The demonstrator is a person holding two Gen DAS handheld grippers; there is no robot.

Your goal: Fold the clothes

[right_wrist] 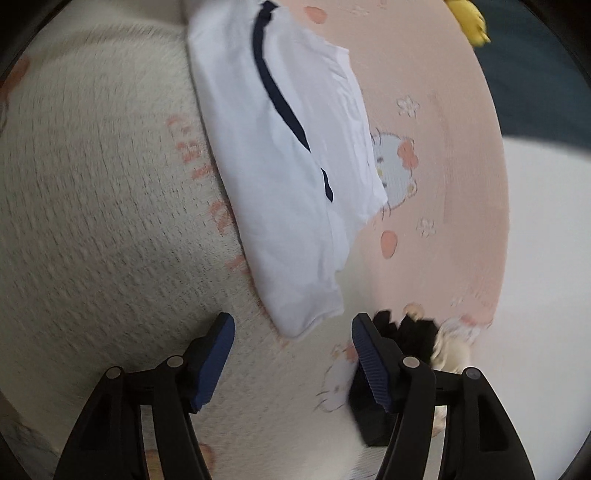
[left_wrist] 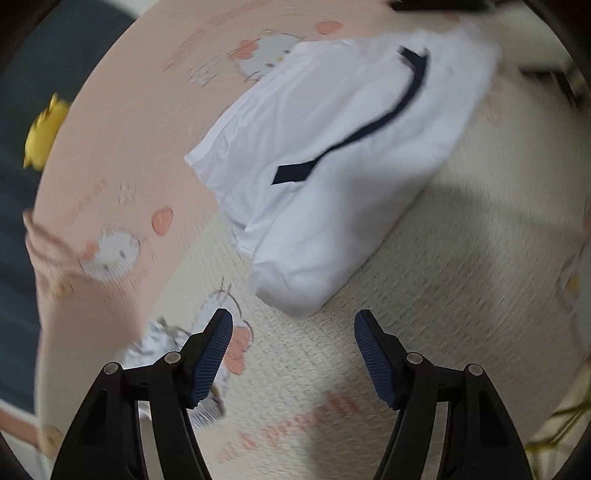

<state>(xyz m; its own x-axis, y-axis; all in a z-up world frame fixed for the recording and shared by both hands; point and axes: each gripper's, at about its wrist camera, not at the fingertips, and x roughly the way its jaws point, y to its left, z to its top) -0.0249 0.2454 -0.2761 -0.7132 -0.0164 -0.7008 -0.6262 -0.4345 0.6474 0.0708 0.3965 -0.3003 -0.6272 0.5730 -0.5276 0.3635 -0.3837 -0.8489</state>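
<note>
A white garment [left_wrist: 332,177] with a dark navy stripe lies folded into a long bundle on a cream and pink cartoon-cat blanket [left_wrist: 461,295]. My left gripper [left_wrist: 293,321] is open and empty, hovering just short of the bundle's rounded near end. In the right wrist view the same garment [right_wrist: 280,166] stretches away from me, its near end lying between my fingers' line. My right gripper [right_wrist: 293,325] is open and empty, just below that near end. Both views are motion-blurred.
A yellow object [left_wrist: 44,133] sits at the blanket's far edge on a dark blue surface; it also shows in the right wrist view [right_wrist: 471,18]. A black item [right_wrist: 410,328] lies beside my right finger. A grey-white crumpled item [left_wrist: 155,343] lies behind my left finger.
</note>
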